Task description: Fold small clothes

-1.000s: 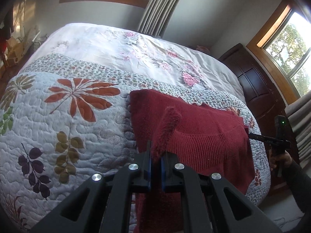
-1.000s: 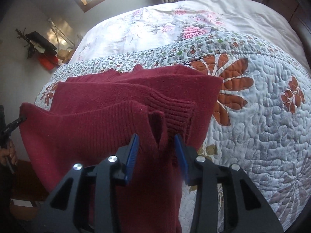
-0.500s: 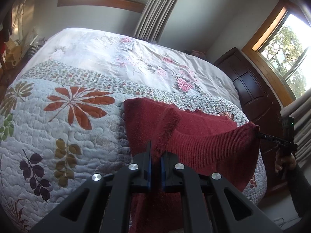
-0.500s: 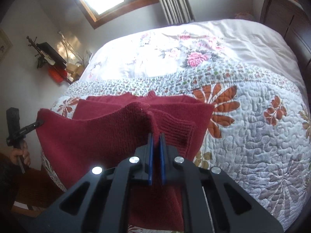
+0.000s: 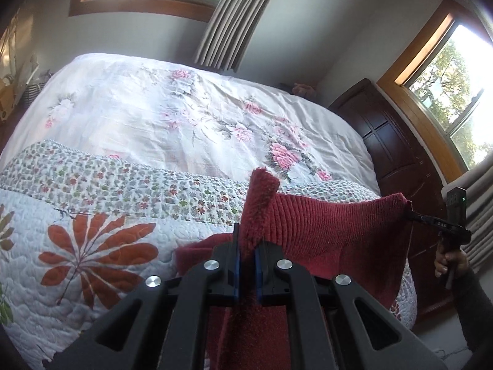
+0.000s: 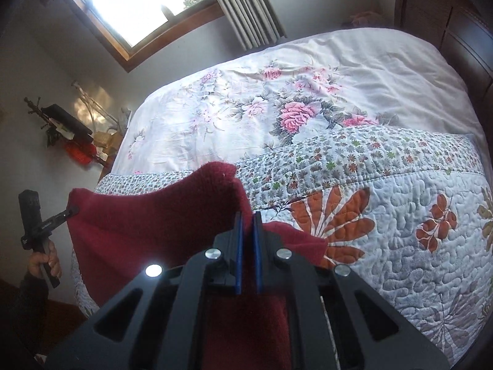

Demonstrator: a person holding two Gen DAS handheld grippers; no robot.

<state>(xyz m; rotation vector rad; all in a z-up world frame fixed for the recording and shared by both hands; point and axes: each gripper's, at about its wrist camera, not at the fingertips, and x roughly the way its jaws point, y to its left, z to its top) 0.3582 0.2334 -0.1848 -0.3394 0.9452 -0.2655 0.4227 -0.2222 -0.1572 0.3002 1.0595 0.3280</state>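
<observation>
Your right gripper [image 6: 247, 219], open a second ago, now clamps red sweater [image 5: 332, 231]; left gripper [image 5: 246, 237] still clamped. Hem raised off quilt [image 5: 92, 277]; fold-over ready.

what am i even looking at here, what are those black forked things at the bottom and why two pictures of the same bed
There is no robot here. A person holds a black two-finger handheld gripper in each hand, and each has a fisheye camera looking along its fingers, hence two pictures. One picture looks from the left gripper, the other from the right gripper. Each view also catches the other gripper at its edge, with the person's hand on it. On the bed lie a quilted bedspread with orange leaf prints and a white cover with pink roses. Both grippers are shut on a dark red knitted garment, one at each end of its upper edge, lifting it while its lower part hangs.
</observation>
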